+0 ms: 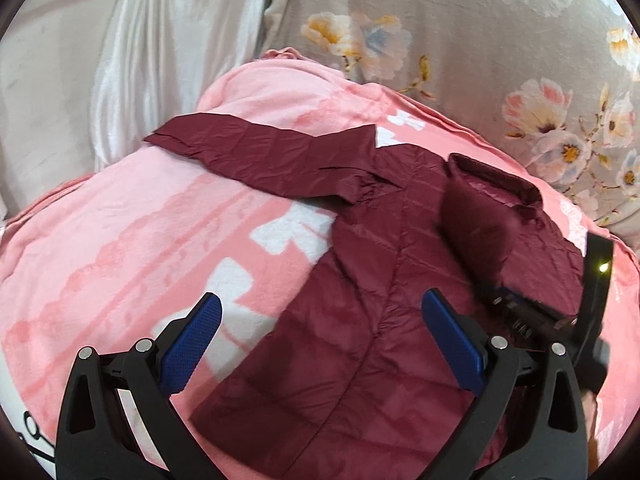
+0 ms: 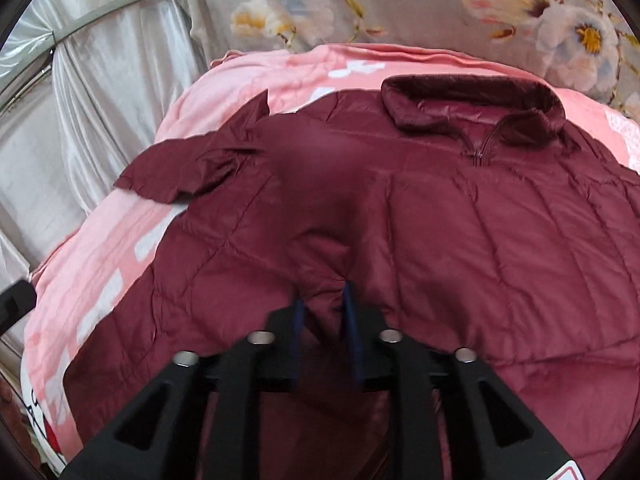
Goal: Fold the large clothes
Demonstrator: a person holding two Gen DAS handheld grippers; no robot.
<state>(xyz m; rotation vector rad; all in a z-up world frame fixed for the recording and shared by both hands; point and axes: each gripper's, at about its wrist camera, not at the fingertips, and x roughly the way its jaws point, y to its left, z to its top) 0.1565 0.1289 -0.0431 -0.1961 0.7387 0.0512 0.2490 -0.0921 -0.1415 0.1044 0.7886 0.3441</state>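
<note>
A maroon quilted jacket (image 1: 360, 340) lies front up on a pink blanket (image 1: 120, 240), its collar (image 2: 472, 108) at the far end. One sleeve (image 1: 260, 148) stretches flat out to the left. The other sleeve (image 2: 320, 184), blurred, is carried over the jacket's (image 2: 500, 248) chest. Its end sits between the blue pads of my right gripper (image 2: 323, 294), whose jaws stand a little apart around the fabric without clearly pinching it. In the left wrist view the right gripper (image 1: 516, 312) shows at the right. My left gripper (image 1: 322, 300) hovers wide open over the jacket's left edge, holding nothing.
Beyond the blanket (image 2: 100, 280) lies a grey cover printed with flowers (image 1: 480, 40). A shiny white curtain (image 1: 160, 40) hangs at the left on a curved rail (image 2: 112, 8). A black object (image 2: 14, 300) shows at the left edge of the right wrist view.
</note>
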